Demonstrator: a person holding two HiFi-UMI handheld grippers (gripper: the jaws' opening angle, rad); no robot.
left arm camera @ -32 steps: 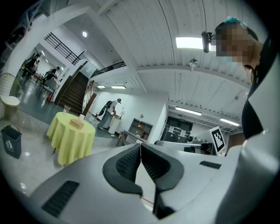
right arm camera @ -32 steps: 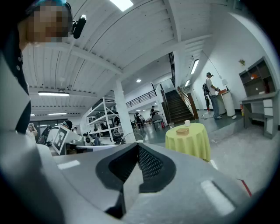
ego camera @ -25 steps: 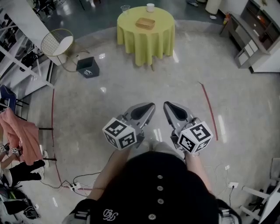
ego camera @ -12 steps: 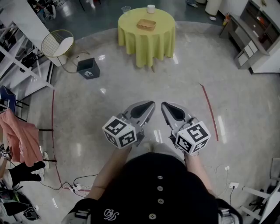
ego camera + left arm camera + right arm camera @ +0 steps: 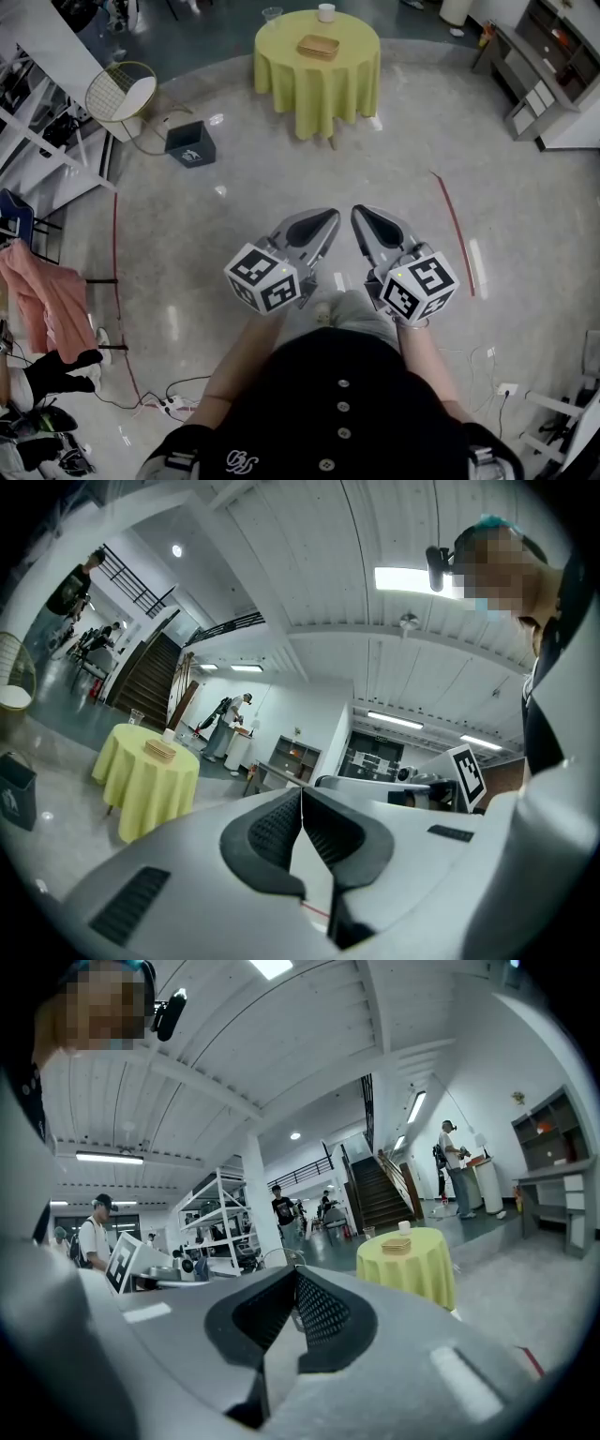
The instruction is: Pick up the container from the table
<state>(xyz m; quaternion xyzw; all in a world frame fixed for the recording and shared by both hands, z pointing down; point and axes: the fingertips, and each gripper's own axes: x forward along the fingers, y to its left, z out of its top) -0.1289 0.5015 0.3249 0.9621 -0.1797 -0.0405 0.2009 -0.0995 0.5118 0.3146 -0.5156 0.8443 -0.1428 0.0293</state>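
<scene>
The container (image 5: pixel 319 46), a flat tan box, lies on a round table with a yellow cloth (image 5: pixel 317 84) far ahead across the floor. It also shows small in the left gripper view as the container (image 5: pixel 160 751) and in the right gripper view as the container (image 5: pixel 397 1244). My left gripper (image 5: pixel 329 217) and right gripper (image 5: pixel 359 213) are held side by side in front of the person's body, pointing level toward the table and far short of it. Both are shut with nothing between the jaws, as the left gripper (image 5: pixel 301 791) and right gripper (image 5: pixel 296 1275) show up close.
A white cup (image 5: pixel 326 12) and a clear glass (image 5: pixel 272 15) share the table. A black box (image 5: pixel 190 143) and a round wire chair (image 5: pixel 122 92) stand to its left. A red floor line (image 5: pixel 455 230), grey shelving (image 5: pixel 539 80), floor cables (image 5: pixel 169 401) and several people far off are in view.
Both grippers have edged forward toward the yellow table along with the person. Their jaws stayed shut.
</scene>
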